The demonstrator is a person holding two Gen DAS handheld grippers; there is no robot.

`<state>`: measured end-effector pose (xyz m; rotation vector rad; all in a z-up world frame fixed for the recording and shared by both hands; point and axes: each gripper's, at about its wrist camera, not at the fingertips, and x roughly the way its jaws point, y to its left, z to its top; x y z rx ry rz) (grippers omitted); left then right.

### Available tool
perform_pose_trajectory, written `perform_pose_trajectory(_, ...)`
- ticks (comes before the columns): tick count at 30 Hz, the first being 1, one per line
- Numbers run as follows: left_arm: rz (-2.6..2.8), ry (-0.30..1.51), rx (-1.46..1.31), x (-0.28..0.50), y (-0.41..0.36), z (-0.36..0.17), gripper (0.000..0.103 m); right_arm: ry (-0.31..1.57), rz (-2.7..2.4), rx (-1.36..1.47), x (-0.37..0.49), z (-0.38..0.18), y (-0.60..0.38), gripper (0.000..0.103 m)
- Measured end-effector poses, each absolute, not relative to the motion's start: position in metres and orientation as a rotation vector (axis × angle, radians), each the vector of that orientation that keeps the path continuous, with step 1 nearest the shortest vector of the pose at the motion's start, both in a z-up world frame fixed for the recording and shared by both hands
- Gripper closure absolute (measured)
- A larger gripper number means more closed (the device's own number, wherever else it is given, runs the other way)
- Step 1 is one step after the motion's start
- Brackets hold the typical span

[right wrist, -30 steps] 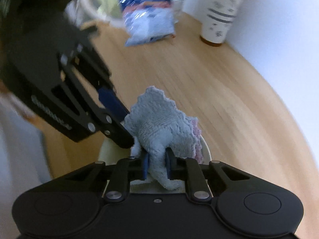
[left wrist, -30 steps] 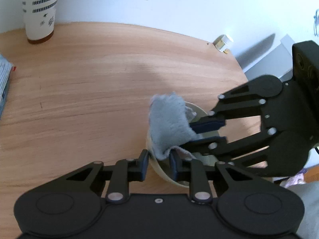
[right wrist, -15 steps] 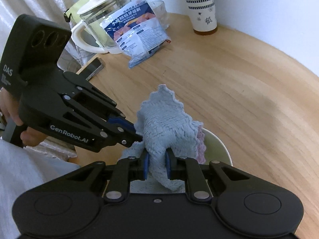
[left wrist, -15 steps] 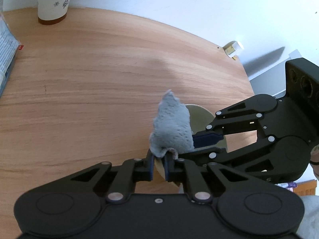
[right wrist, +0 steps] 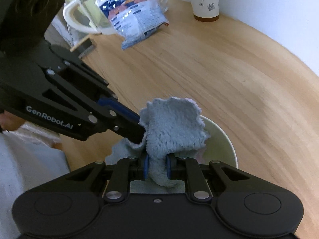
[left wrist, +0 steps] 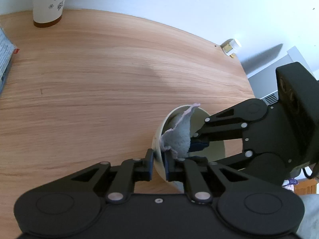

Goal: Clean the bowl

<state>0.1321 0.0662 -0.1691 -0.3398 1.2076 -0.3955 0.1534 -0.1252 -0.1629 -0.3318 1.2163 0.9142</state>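
Two grippers: both at one cream bowl near the table's edge.
Table [left wrist: 111,75]: light wood, rounded edge, set against a white wall.
Left gripper [left wrist: 158,164]: jaws narrow, clamped across the bowl's near wall, one finger outside, the other inside the rim; the bowl sits tilted in its hold.
Right gripper [right wrist: 156,168]: jaws narrow, pinching a fold of the cloth; it reaches into the bowl from the right in the left wrist view.
Bowl [left wrist: 211,149]: cream, opening turned toward the right gripper; its rim [right wrist: 227,141] shows behind the cloth in the right wrist view.
Cloth [right wrist: 173,127]: pale blue, fluffy, scalloped edge with a pink trim; bunched up, pressed against the bowl's inner wall [left wrist: 180,137].
Kettle [right wrist: 85,18]: glass body, cream handle, far side of the table; blurred.
Packet [right wrist: 133,18]: blue and white printed bag, leaning by the kettle.
Paper cup [left wrist: 49,0]: white with a dark pattern, upright by the wall, well apart from the bowl.
Small jar [left wrist: 231,46]: white cap, at the table's far edge.
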Motion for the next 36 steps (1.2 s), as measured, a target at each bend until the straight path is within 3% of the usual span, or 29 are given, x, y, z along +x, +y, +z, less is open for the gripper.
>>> perform_pose_trajectory(8, -0.404, 1.206, -0.296, 0.131, 0.06, -0.167, 0.093, 1.191, 0.798, -0.526, 0.144, -0.151, -0.116, 0.084)
perform_pose_trajectory(14, -0.418, 1.195, -0.266, 0.13, 0.056, -0.166, 0.092, 1.113, 0.731, -0.362, 0.16, -0.136, -0.133, 0.084)
perform_pose_trajectory(21, -0.463, 1.181, -0.196, 0.129, 0.053, -0.163, 0.089, 1.05, 0.755, -0.381, 0.167, -0.149, -0.121, 0.084)
perform_pose_trajectory(36, -0.431, 1.181, -0.191, 0.131, 0.048, -0.164, 0.09, 1.144, 0.781, -0.575, 0.158, -0.173, -0.099, 0.084)
